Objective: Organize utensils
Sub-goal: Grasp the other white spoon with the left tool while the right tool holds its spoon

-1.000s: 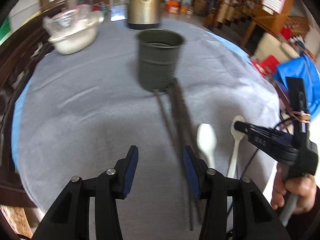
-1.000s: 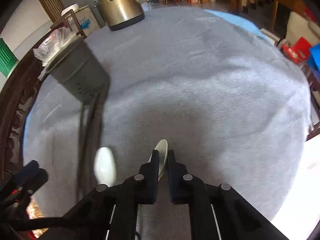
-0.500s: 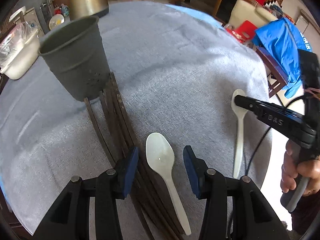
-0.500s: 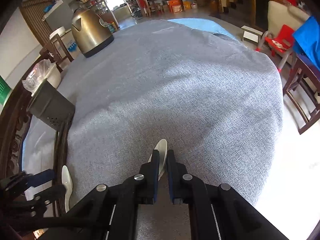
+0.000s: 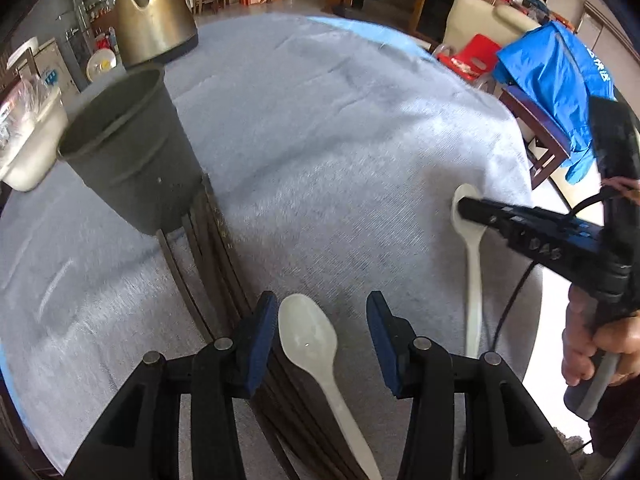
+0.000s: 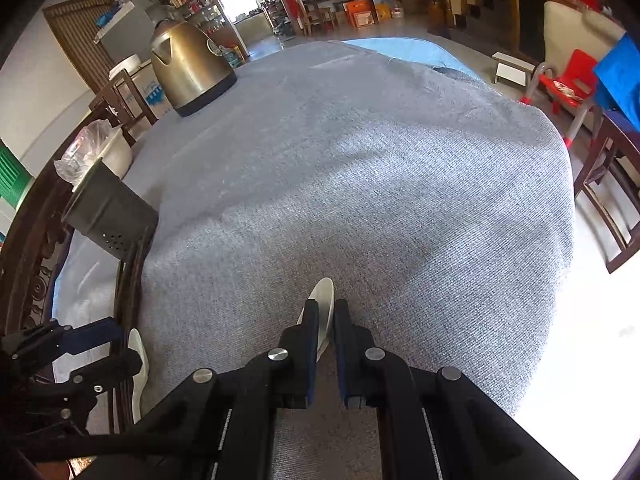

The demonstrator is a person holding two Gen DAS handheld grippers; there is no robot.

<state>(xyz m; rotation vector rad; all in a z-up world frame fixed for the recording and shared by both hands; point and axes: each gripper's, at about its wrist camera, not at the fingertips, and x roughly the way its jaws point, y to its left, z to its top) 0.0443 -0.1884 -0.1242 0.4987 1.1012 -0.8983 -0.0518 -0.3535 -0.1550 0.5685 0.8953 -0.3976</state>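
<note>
Room: big room with wooden chairs, shelves and orange boxes far behind the worktop.
Worktop [image 5: 340, 128]: round, with a grey cloth over it.
Left tool [image 5: 322, 328]: its blue pads [image 5: 260, 332] are spread wide, low over the cloth, holding nothing.
Near spoon [image 5: 308, 340]: white, flat on the cloth, its bowl right between the left tool's pads and touching neither; its handle runs back under the tool.
Chopsticks [image 5: 216, 248]: dark sticks in a bunch on the cloth, just left of the near spoon; they run from under the left tool's left pad up to the cup.
Cup [image 5: 132, 156]: dark grey with small holes near the bottom, ahead and to the left of the left tool; its open top is up, and the far ends of the chopsticks reach its base.
Right tool [image 6: 326, 324]: its pads are pressed in on a second white spoon, pinching it by the neck.
Far spoon [image 6: 324, 300]: its bowl tip pokes out ahead of the right tool's pads, turned on its edge; its handle trails back toward the person.
Hand [image 5: 592, 344]: grips the right tool's handle, off to the right of the left tool.
Kettle [image 6: 188, 68]: gold, far ahead of both tools at the back of the worktop.
Bowl [image 5: 28, 136]: white with a clear bag in it, left of the cup.
</note>
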